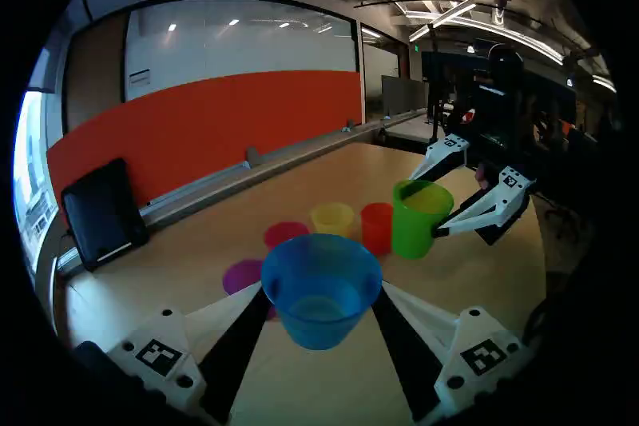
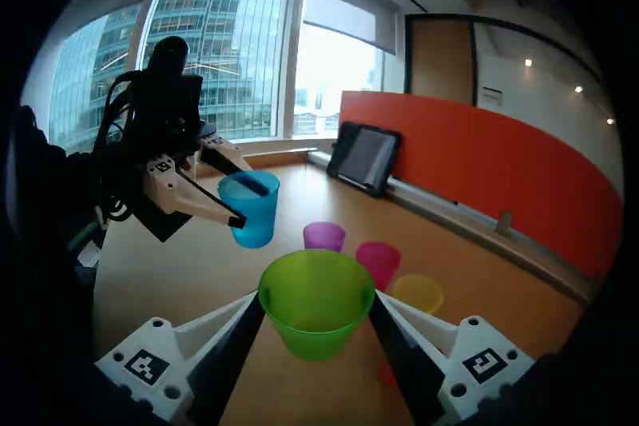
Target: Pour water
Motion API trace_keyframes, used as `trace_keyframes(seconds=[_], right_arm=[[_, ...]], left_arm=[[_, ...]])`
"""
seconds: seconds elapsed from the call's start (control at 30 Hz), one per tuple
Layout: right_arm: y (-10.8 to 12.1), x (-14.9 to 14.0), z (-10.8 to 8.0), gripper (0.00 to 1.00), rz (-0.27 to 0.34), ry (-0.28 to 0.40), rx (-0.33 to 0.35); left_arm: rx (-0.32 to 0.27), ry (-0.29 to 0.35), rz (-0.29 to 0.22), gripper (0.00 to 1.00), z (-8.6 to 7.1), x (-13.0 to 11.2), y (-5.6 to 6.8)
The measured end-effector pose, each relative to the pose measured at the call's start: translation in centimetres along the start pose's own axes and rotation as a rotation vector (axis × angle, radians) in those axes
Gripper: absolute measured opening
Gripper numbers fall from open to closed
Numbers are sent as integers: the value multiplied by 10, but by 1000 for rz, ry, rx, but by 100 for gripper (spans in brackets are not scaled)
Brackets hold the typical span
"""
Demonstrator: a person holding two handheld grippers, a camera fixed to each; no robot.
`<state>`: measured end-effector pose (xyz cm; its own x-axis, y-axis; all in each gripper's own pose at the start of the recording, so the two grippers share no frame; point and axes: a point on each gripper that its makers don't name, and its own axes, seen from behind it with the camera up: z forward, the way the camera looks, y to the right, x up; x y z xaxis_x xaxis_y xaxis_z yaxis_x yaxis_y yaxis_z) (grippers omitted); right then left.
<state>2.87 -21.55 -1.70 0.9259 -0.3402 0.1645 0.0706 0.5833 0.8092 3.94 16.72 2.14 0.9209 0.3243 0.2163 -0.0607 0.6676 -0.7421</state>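
Left claw (image 1: 321, 308) is clamped on a see-through blue plastic cup (image 1: 321, 270), both fingers squeezing its sides. There looks to be a bit of water in the bottom. Right claw (image 2: 317, 308) grips a see-through green plastic cup (image 2: 316, 290) the same way. From the left claw, it's ahead and off to the right, well apart.

My take: bring the rims close before tipping anything (pouring across that gap just wets the wooden table (image 1: 479, 282)). Hold the green one upright and level, then roll the blue one slowly, lip over the green mouth. The small yellow plastic cup (image 1: 332, 218) and its neighbours sit lower down between the claws, so stay above them.
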Motion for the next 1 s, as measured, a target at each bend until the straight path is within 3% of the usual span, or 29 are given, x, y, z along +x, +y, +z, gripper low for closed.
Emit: trace_keyframes(seconds=[0.47,1.0], right_arm=[[-2,55,-18,93,-14,125,-28],[4,83,-22,93,27,215,-33]], left_arm=[[42,115,-11,85,-36,50,-8],[21,193,-25,85,-43,78,-1]])
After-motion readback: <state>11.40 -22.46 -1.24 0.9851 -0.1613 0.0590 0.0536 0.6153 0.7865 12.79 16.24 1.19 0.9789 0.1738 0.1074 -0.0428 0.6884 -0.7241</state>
